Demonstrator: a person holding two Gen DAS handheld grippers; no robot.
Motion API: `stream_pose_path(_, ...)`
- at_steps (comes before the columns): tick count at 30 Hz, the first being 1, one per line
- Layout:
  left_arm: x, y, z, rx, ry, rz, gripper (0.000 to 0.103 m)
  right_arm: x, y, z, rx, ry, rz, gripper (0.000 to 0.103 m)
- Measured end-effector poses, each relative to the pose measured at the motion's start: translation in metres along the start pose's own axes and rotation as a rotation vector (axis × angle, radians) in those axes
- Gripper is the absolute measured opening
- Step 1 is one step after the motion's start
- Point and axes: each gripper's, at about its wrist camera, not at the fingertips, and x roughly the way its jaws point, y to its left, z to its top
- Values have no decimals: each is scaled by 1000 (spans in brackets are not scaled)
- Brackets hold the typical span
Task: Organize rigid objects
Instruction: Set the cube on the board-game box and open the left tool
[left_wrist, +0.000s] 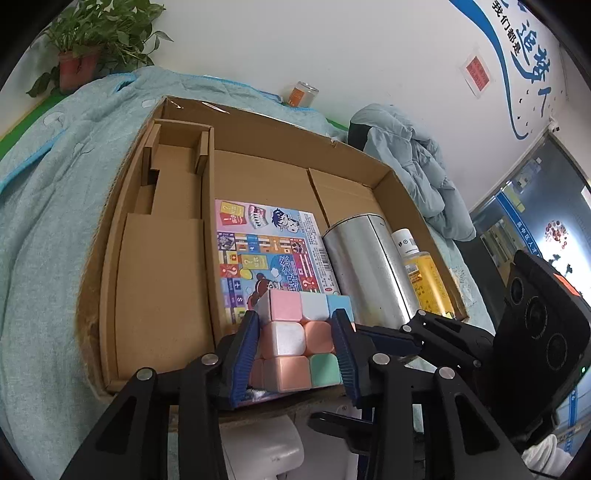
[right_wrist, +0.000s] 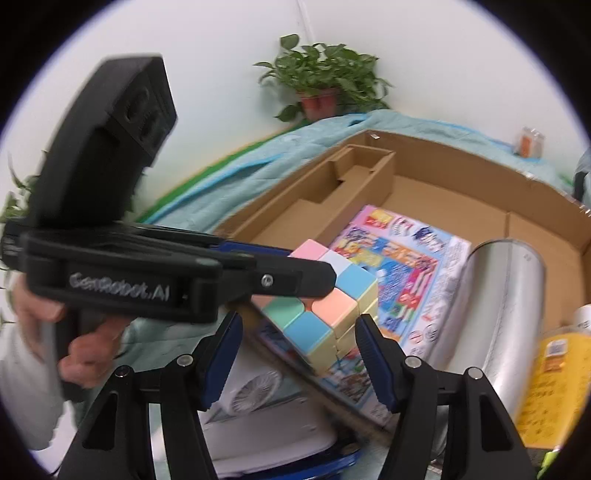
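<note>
Left hand-held gripper (left_wrist: 299, 350) pinched pastel puzzle cube (left_wrist: 299, 343) between ribbed blue pads (left_wrist: 245, 350), smooth rounded plastic tiles in pink, white, peach, mint. Cube held at near edge of cardboard box (left_wrist: 258, 122), over glossy printed game box (left_wrist: 266, 254) lying flat inside. Right hand-held gripper (right_wrist: 299, 365) spread wide, empty, just near side of cube, pads not touching it. Matte black plastic body of left tool across right wrist view, bare hand (right_wrist: 74, 343) on its grip. Brushed metal cylinder (left_wrist: 365, 266) lying on its side right of game box, shiny, seamed. Yellow bottle (left_wrist: 424, 273) with white cap beside cylinder, against right wall of box. Corrugated insert with stepped slots (left_wrist: 173, 166) along left side. Box resting on quilted light blue blanket (left_wrist: 48, 184). White fan-like item (right_wrist: 258, 402) below near edge, blurred. Potted plant (right_wrist: 321, 85) far by white wall.
</note>
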Motion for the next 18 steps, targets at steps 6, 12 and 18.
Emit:
stream_pose_path(6,-8,-4,-11,-9,23,40,36,-3,0,-3,16,4,57,64)
stream_pose_path(12,-20,-2,-16,-21,31,70,35,5,2,0,37,26,96,64)
stream_pose_path(18,-39,-10,-20,25,-50,138,49,-17,8,-9,90,-26,55,64)
